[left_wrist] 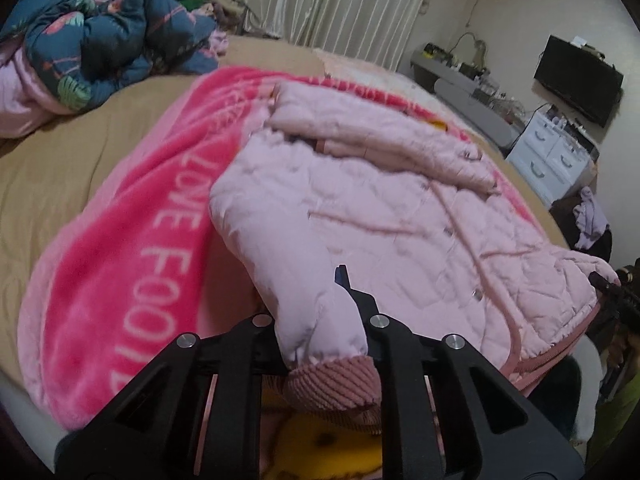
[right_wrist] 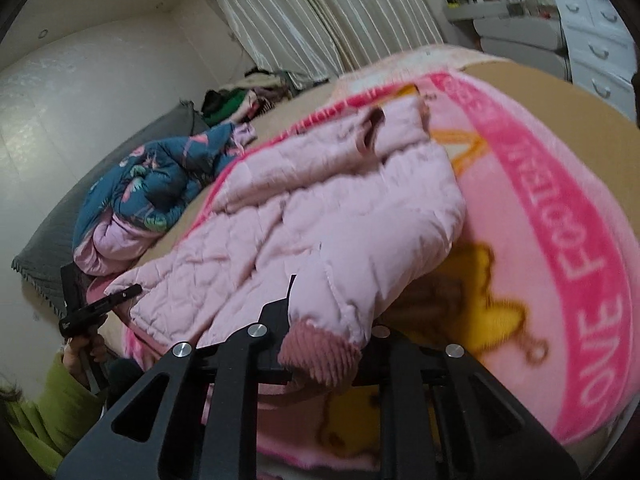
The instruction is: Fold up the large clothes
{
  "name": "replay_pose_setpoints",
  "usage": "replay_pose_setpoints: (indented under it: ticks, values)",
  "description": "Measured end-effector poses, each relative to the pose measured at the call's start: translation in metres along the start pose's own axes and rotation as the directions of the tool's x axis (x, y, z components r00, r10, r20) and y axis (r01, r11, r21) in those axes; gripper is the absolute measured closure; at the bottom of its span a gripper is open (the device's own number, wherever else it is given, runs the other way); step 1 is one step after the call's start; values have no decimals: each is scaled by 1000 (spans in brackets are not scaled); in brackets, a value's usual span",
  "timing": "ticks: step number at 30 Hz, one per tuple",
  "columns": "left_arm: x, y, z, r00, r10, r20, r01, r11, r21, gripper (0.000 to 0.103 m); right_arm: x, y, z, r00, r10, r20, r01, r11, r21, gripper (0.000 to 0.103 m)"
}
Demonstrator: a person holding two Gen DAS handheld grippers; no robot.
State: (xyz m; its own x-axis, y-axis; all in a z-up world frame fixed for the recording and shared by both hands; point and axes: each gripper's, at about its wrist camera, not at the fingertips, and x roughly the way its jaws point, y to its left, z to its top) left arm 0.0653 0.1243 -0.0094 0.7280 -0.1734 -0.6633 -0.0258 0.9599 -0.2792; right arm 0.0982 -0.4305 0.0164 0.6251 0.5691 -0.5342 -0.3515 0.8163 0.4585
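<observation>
A pale pink quilted jacket [left_wrist: 400,208] lies on a bright pink blanket [left_wrist: 132,248] on the bed. My left gripper [left_wrist: 320,312] is shut on the jacket's left sleeve just above its ribbed cuff [left_wrist: 336,392]. My right gripper [right_wrist: 324,312] is shut on the other sleeve near its ribbed cuff [right_wrist: 320,356]. The jacket body [right_wrist: 304,216] spreads away from both grippers, its collar at the far end. The left gripper's tip [right_wrist: 100,308] shows at the left edge of the right wrist view.
A dark floral duvet [left_wrist: 100,40] is bunched at the bed's far left. Striped curtains [left_wrist: 332,4] hang behind. A grey desk [left_wrist: 460,84], white drawers [left_wrist: 556,152] and a black TV [left_wrist: 580,80] stand to the right. The tan bedsheet [left_wrist: 60,168] surrounds the blanket.
</observation>
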Motion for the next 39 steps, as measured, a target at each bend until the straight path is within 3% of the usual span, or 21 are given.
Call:
replay_pose_setpoints:
  ticks: [9, 39]
  values:
    - [-10, -20, 45, 996, -21, 91, 21, 1000, 7, 96, 7, 6, 41, 999, -32, 23, 33, 999, -4, 88]
    - [24, -50, 163, 980, 27, 196, -32, 999, 22, 95, 45, 0, 164, 993, -39, 112, 40, 999, -2, 88]
